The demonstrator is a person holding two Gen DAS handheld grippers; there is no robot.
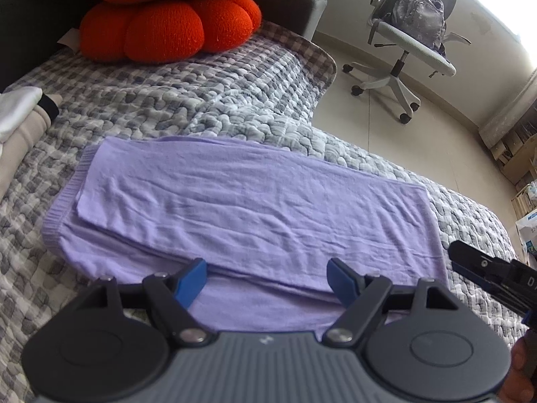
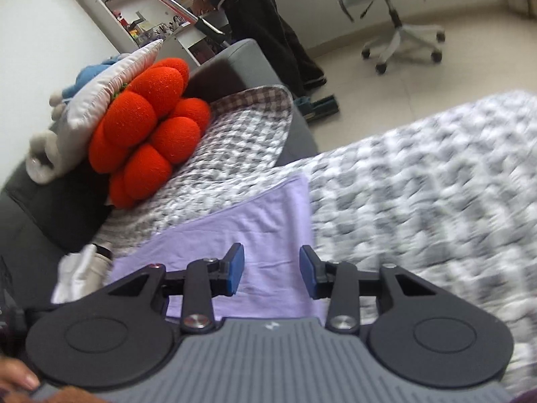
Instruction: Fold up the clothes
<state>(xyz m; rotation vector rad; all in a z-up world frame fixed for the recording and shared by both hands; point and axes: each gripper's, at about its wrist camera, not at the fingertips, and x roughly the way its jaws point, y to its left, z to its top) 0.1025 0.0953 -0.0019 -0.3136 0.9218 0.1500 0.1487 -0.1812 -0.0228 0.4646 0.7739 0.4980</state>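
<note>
A lilac garment (image 1: 248,208) lies folded into a long band across the grey checked quilt (image 1: 188,100), its ribbed hem at the left end. My left gripper (image 1: 266,280) hovers open over the garment's near edge, nothing between its blue pads. In the right wrist view the same lilac garment (image 2: 268,221) runs under my right gripper (image 2: 272,268), which is open and empty just above the cloth. The right gripper's black body (image 1: 493,272) shows at the right edge of the left wrist view, beside the garment's right end.
An orange knitted cushion (image 1: 167,23) sits at the far end of the quilt, with a white pillow (image 2: 110,84) behind it. Folded pale clothes (image 1: 20,124) lie at the left. A person (image 2: 261,16) stands by a bookshelf, near a swivel chair (image 1: 412,53) on the floor.
</note>
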